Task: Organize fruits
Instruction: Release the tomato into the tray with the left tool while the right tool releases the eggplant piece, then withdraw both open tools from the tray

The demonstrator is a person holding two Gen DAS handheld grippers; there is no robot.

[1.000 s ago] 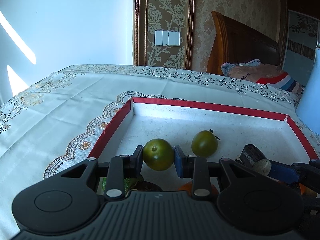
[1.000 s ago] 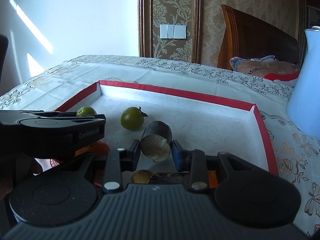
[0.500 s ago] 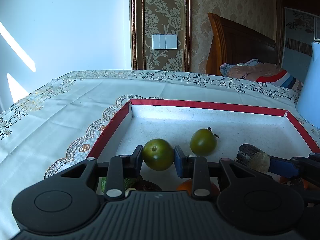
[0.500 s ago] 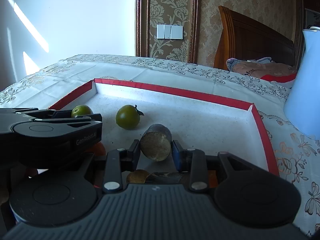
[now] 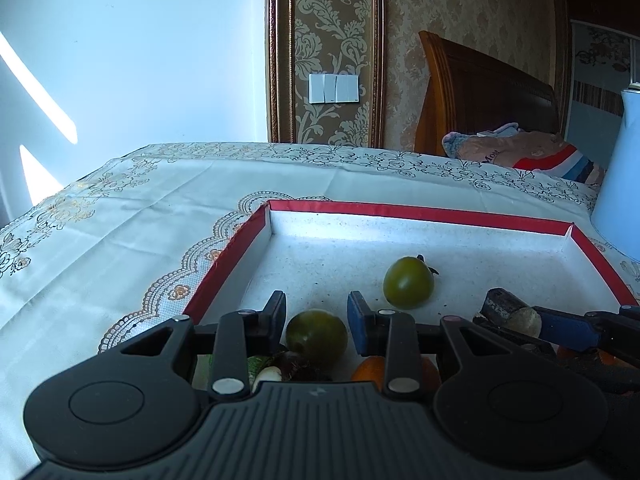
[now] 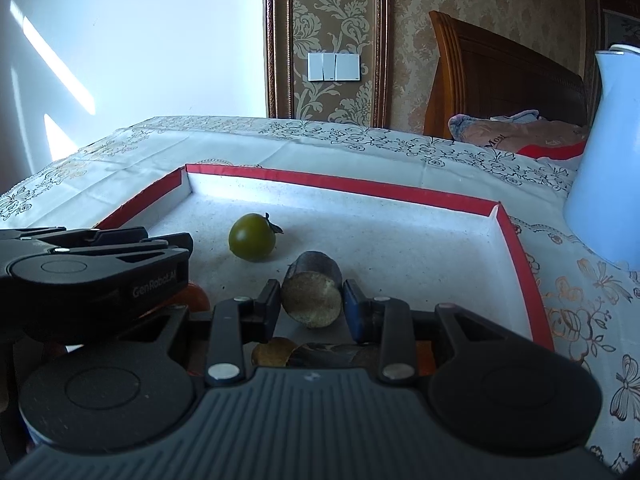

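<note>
Red-rimmed tray (image 5: 420,213) fruit lies half hidden behind gripper (image 5: 316,314).

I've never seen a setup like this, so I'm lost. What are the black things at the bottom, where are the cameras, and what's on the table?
A person holds a black two-finger tool in each hand, and a camera on each looks along its fingers. One picture comes from the left gripper, the other from the right gripper. On the patterned tablecloth sits a shallow white tray with a red rim, and a round green fruit lies in it. The left jaws have just been opening around a second green fruit, which seems let go. The right jaws clamp a dark stubby cylinder with a pale cut end.
</note>
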